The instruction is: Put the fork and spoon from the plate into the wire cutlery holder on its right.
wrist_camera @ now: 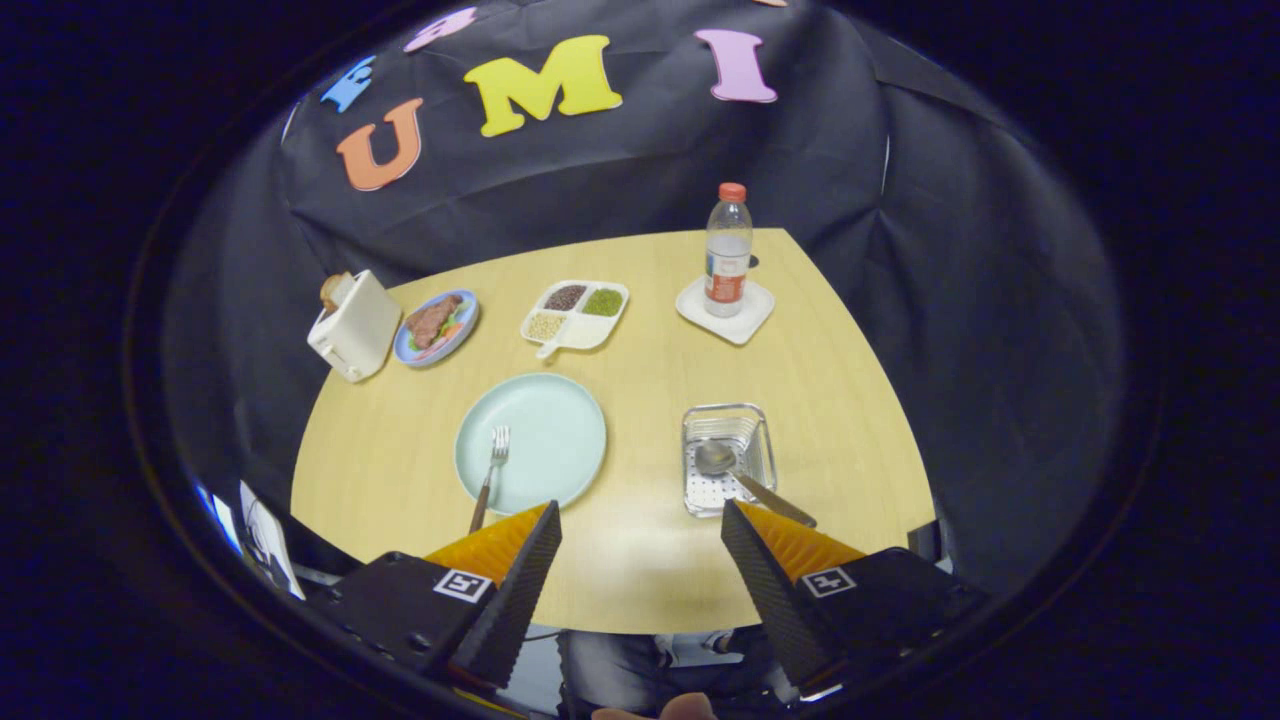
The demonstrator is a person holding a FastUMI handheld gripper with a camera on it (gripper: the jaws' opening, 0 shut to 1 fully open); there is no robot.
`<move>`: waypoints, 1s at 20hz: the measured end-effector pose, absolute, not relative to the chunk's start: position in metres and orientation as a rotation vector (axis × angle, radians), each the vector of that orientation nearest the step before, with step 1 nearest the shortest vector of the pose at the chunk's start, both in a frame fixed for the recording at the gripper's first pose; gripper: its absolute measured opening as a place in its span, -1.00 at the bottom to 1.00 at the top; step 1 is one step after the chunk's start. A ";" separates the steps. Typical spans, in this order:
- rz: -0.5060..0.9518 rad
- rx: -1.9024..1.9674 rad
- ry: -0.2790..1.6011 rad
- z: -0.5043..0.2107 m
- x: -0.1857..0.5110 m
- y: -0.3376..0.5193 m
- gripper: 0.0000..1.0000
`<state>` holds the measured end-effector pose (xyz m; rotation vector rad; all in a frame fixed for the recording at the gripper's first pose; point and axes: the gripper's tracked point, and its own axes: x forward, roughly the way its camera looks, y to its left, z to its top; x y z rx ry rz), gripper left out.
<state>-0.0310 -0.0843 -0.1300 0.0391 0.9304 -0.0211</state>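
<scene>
Now fork (492, 466) lies on plate (531, 441), claw (640, 530) spread wide above

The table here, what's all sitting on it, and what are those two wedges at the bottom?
Table: one, pale wood.
Plate: one, pale green, beyond the fingers.
Fork: one, silver, wooden handle, on the plate.
Cutlery holder: one, wire, right of the plate.
Spoon: one, silver, in the holder.
Divided dish: one, white, holds grains.
Food plate: one, blue.
Toaster: one, white, bread inside.
Bottle: one, clear, red cap, on a white coaster.
Gripper: one, black and orange fingers, open, holding nothing.
</scene>
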 end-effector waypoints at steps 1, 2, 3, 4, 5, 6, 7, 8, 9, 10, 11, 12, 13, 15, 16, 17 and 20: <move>-0.001 0.035 0.932 -0.132 -0.033 -0.070 0.92; 0.018 0.034 0.940 -0.137 -0.035 -0.056 0.92; 0.034 0.037 0.954 -0.145 -0.037 -0.042 0.92; 0.044 0.040 0.975 -0.155 -0.039 -0.029 0.92; 0.054 0.047 0.997 -0.166 -0.040 -0.016 0.92; 0.064 0.050 1.023 -0.178 -0.041 -0.003 0.92; 0.074 0.049 1.048 -0.190 -0.043 0.009 0.92; 0.080 0.046 1.068 -0.201 -0.044 0.018 0.92; 0.081 0.044 1.084 -0.212 -0.044 0.027 0.92; 0.081 0.044 1.100 -0.223 -0.044 0.036 0.92; 0.080 0.044 1.115 -0.232 -0.044 0.043 0.92; 0.079 0.040 1.127 -0.241 -0.043 0.051 0.92; 0.079 0.031 1.136 -0.250 -0.042 0.056 0.92; 0.078 0.023 1.154 -0.264 -0.039 0.066 0.92; 0.069 0.020 1.163 -0.270 -0.036 0.067 0.92; 0.060 0.016 1.170 -0.274 -0.034 0.068 0.92; 0.048 0.007 1.172 -0.280 -0.026 0.069 0.88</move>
